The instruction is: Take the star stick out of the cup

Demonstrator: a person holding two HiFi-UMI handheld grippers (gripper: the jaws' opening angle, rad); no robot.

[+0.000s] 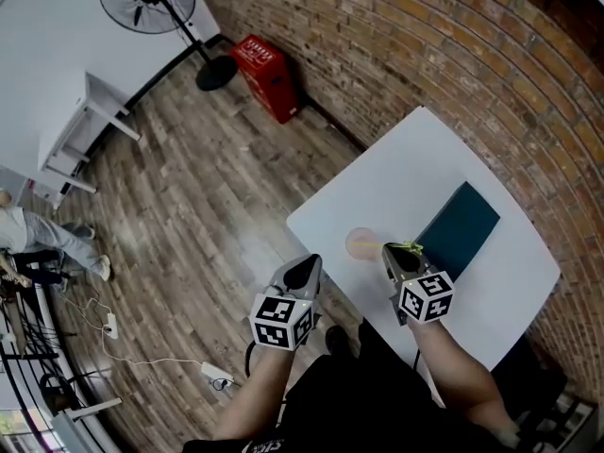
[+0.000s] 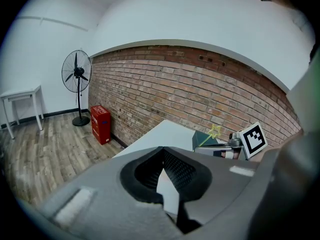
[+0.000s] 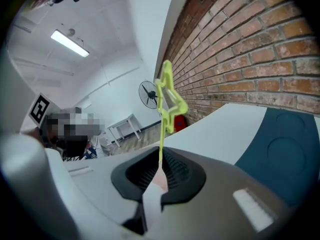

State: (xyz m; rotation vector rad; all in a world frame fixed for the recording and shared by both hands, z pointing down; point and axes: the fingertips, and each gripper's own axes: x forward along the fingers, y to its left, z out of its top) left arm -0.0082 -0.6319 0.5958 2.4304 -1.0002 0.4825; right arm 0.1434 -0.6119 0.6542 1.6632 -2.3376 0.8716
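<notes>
Head view showed the left gripper (image 1: 306, 262) closed and empty beside the white square table (image 1: 396, 177). Right gripper (image 1: 390, 250) pinched the yellow-green plastic star stick (image 3: 165, 84), its foot at the pale pink translucent cup (image 1: 359, 245).

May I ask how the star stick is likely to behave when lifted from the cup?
The star stick looks thin and plastic, so probably very light and slightly bendy. Its star head tops a slim shaft pinched in the right tool, so it may pivot or slip if held loosely. The pale cup looks light and might tip if the stick drags.
</notes>
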